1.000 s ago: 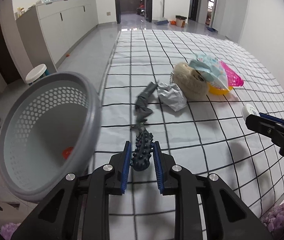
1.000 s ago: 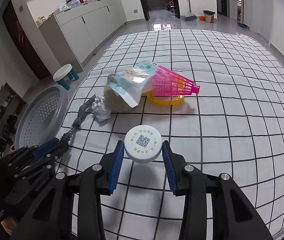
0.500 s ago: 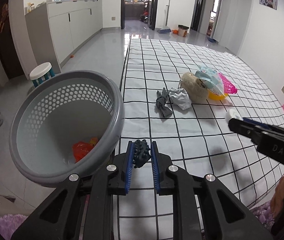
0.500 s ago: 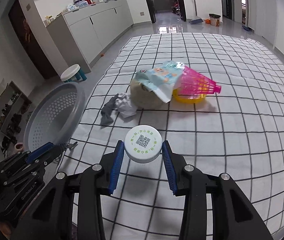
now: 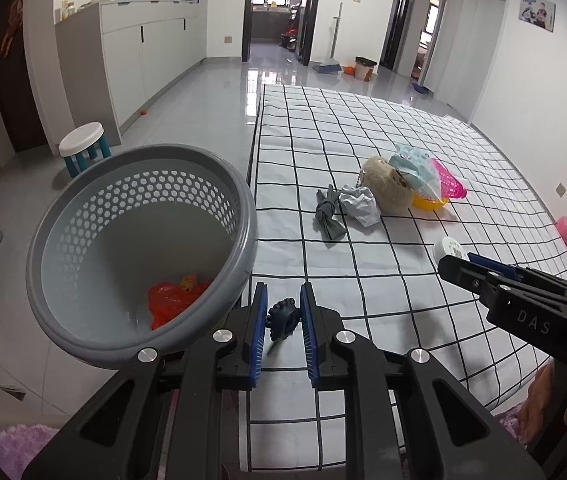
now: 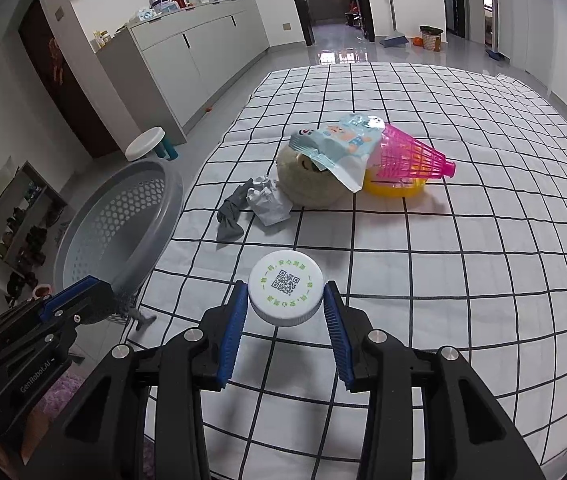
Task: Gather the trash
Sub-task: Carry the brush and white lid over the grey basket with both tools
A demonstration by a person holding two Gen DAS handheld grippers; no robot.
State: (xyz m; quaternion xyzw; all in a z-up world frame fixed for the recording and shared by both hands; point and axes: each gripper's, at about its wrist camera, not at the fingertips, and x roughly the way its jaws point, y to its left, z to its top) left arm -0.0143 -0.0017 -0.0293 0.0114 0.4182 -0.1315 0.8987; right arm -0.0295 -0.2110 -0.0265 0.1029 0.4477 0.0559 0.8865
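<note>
Gripping a dark knobbly rubber piece (image 5: 281,319), my left gripper (image 5: 282,330) hangs beside the grey basket (image 5: 243,208), where orange trash (image 5: 173,298) lies; right of it, over the checked sheet (image 6: 463,240), my right gripper (image 6: 285,312) clamps a white cap (image 6: 285,294).

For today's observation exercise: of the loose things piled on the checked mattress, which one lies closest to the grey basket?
The dark grey cloth, leftmost in the pile, beside the crumpled white paper; the plush ball and pink cone lie farther from the basket.
</note>
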